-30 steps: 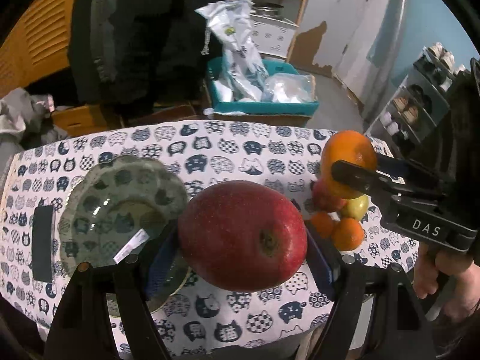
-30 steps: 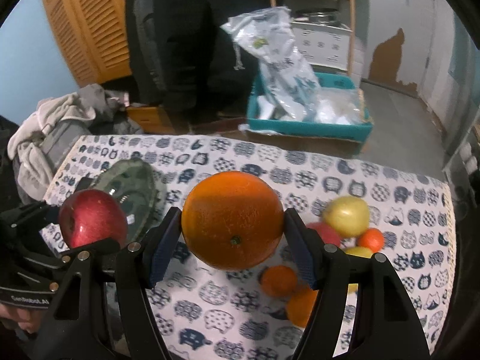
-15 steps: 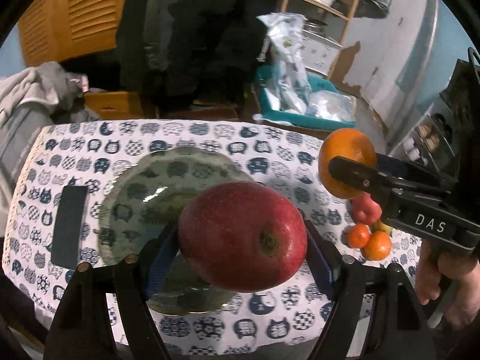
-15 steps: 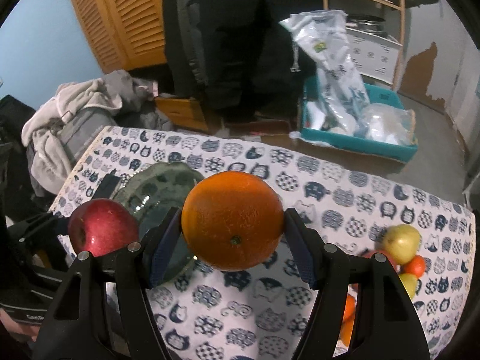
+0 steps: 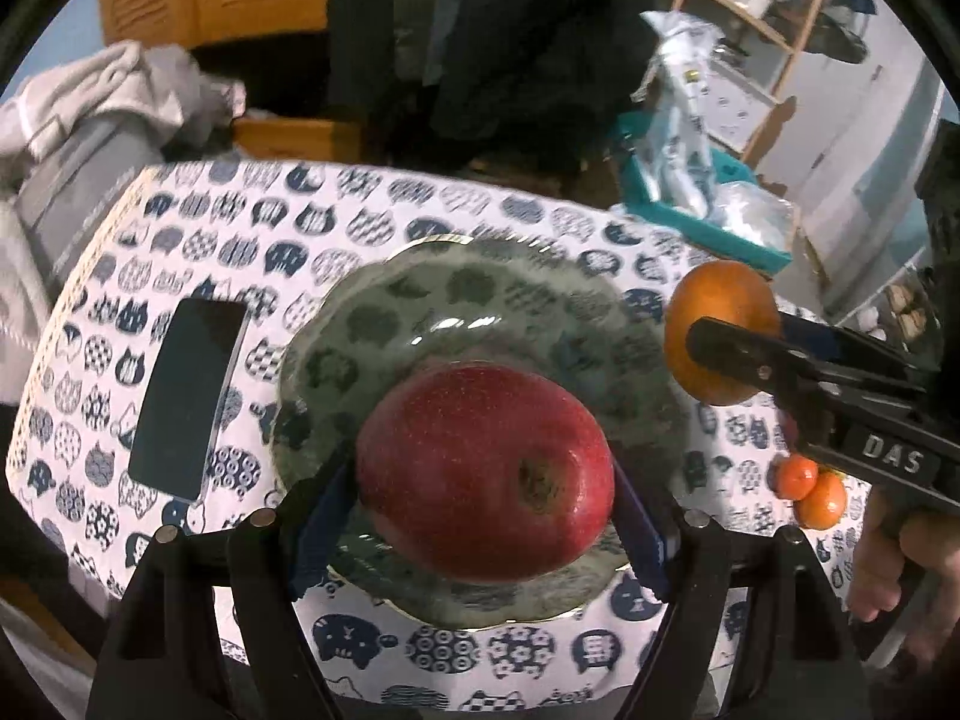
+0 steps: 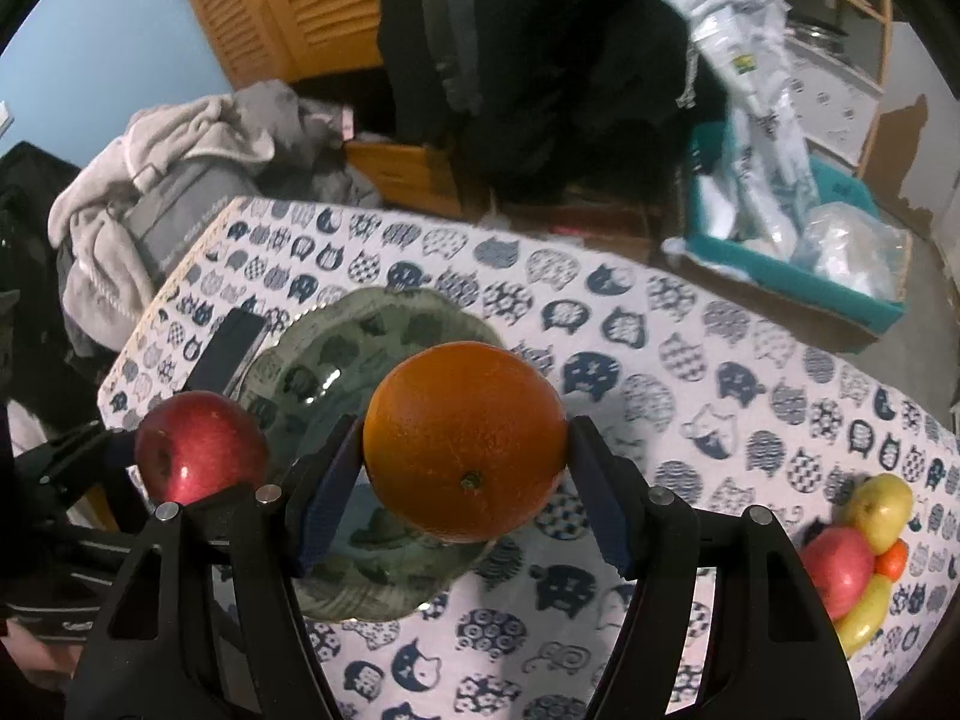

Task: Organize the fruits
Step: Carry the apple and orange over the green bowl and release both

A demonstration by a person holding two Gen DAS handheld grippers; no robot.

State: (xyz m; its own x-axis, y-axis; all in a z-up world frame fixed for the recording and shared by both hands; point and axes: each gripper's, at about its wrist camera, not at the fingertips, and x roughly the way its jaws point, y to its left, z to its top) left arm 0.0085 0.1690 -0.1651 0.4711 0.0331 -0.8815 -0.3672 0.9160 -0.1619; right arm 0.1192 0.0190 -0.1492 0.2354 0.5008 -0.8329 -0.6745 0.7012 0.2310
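Note:
My left gripper (image 5: 483,498) is shut on a red apple (image 5: 485,471), which hangs over the near half of a green glass plate (image 5: 468,300) on the cat-print tablecloth. My right gripper (image 6: 465,474) is shut on a large orange (image 6: 465,441) above the plate's (image 6: 336,360) right rim. The left wrist view shows that orange (image 5: 720,300) at the right, beyond the plate's edge. The right wrist view shows the apple (image 6: 201,456) at the left, over the plate's near left side.
A dark phone (image 5: 186,402) lies left of the plate. A heap of fruit (image 6: 864,546), yellow, red and orange, sits at the table's right edge; two small oranges (image 5: 810,489) show there. Beyond the table are clothes (image 6: 168,180) and a teal bin (image 6: 792,252).
Both grippers have travelled left across the table with their fruit, away from the fruit heap. The apple now hangs over the plate and the orange is at its right rim.

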